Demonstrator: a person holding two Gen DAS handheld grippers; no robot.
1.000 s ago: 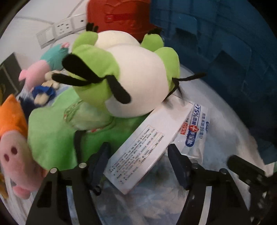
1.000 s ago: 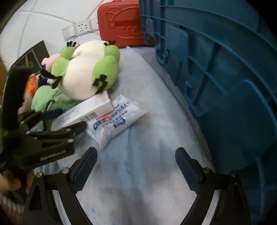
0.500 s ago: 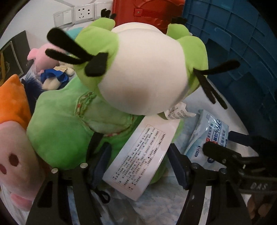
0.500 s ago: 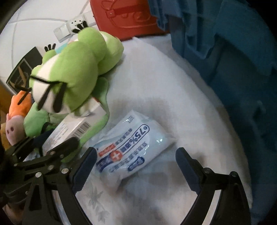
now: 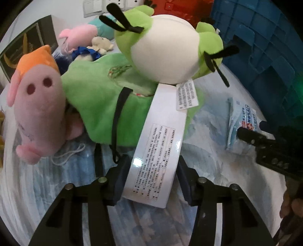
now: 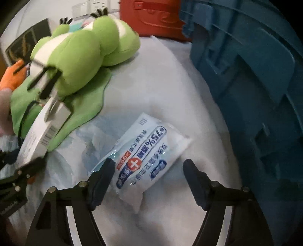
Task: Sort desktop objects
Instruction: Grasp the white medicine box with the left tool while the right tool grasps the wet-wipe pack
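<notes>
The left gripper is squeezing the near end of a white box. Its jaws have just been closing, and both pads are now pressing on the sides of the box. The box is lying flat on the pale blue cloth, with small print on its top. Its far end is going under a green and white plush frog. A white tag from the frog is hanging over the box.

The right gripper is sitting around a wet wipe pack. Its jaws have just been closing too. The left finger is touching the edge of the pack, but there is a gap between the pack and the right finger, so it is not gripping yet. The pack is lying at a slant on the cloth, with the near end between the fingers.

Left of the box, a pink pig plush in a green dress is lying on its side. Behind it are a smaller pink plush and a little cream bear.

A big blue crate is standing to the right, near the pack. I cannot tell what is inside it. Far back, a red case is standing next to a white power strip.
</notes>
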